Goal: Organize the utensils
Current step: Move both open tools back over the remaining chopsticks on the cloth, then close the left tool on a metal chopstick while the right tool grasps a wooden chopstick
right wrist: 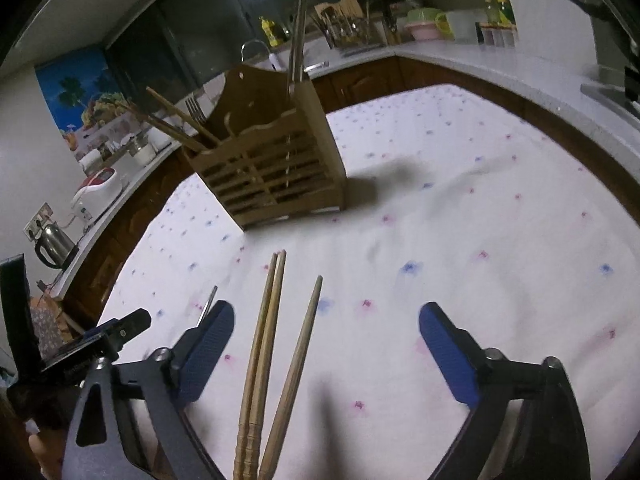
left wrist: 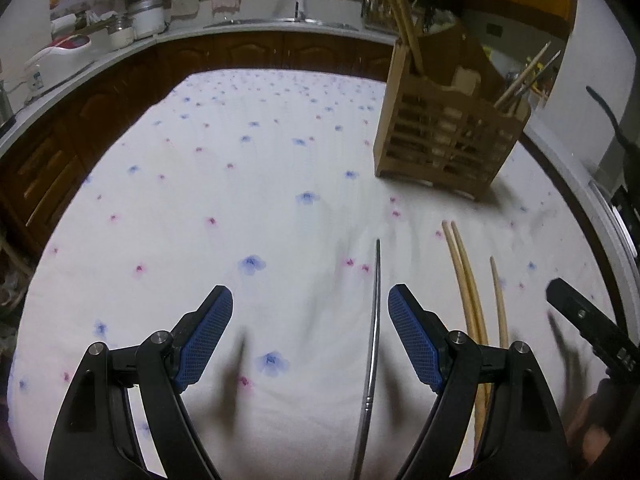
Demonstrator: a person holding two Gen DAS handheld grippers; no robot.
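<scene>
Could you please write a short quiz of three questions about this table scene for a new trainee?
1. True or false: the left gripper is shut on the metal chopstick.
2. How many wooden chopsticks lie on the tablecloth?
   A. one  B. three  C. five
3. Fill in: the wooden utensil holder stands ____ on the cloth.

Key:
1. False. Its fingers are apart, with the metal chopstick lying between them.
2. B. Two lie together and one lies slightly apart, between the open fingers of the right gripper.
3. Upright.
</scene>
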